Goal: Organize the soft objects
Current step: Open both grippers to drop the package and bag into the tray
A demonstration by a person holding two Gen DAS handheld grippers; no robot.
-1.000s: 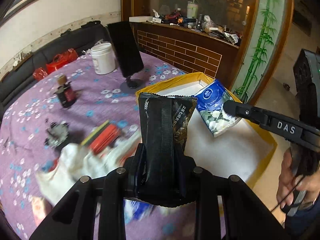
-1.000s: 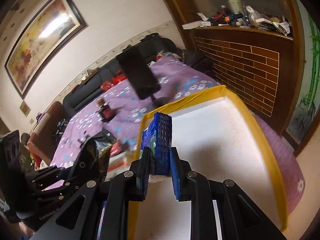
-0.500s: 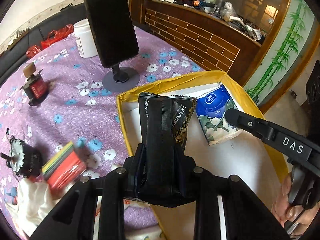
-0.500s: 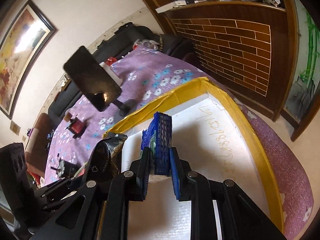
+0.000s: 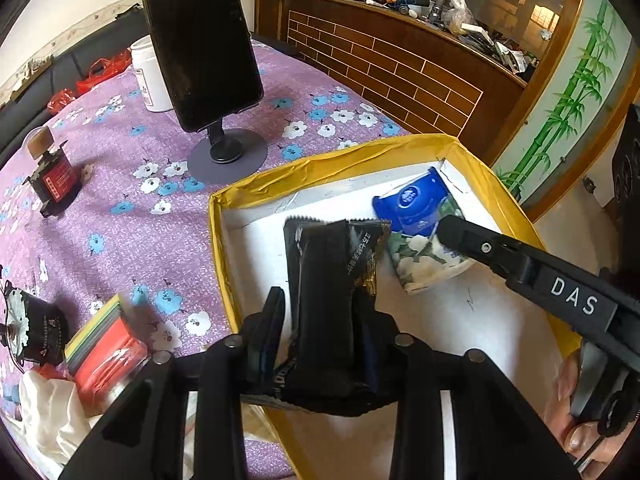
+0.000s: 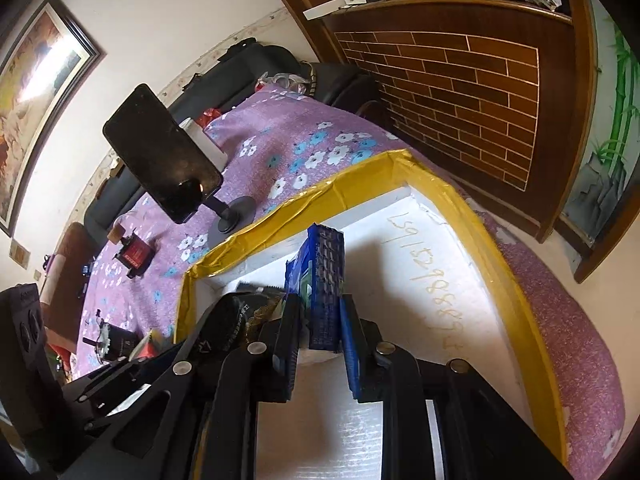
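Observation:
A white box with a yellow taped rim (image 5: 320, 168) (image 6: 320, 192) stands on the purple flowered table. My left gripper (image 5: 320, 300) is low inside it with a black snack packet (image 5: 320, 256) between its fingers. Its jaws are opening, and a thin gap shows beside the left finger. To its right, my right gripper (image 6: 320, 300) keeps a blue tissue pack (image 6: 324, 272) (image 5: 420, 236) upright near the box's far corner. Its jaws are just starting to open, with the pads still against the pack. The left wrist view shows one of its fingers (image 5: 452, 232) lying across the pack.
A phone on a round stand (image 5: 200, 40) and a white jar (image 5: 148, 76) stand beyond the box. A small red bottle (image 5: 52, 176), a black gadget (image 5: 28, 328), a coloured stack (image 5: 104, 348) and a white cloth (image 5: 52, 412) lie left. A hand (image 5: 576, 420) grips the right handle.
Both grippers moved forward and down from above the table into the box, carrying their packets. The left fingers have since spread slightly away from the black packet.

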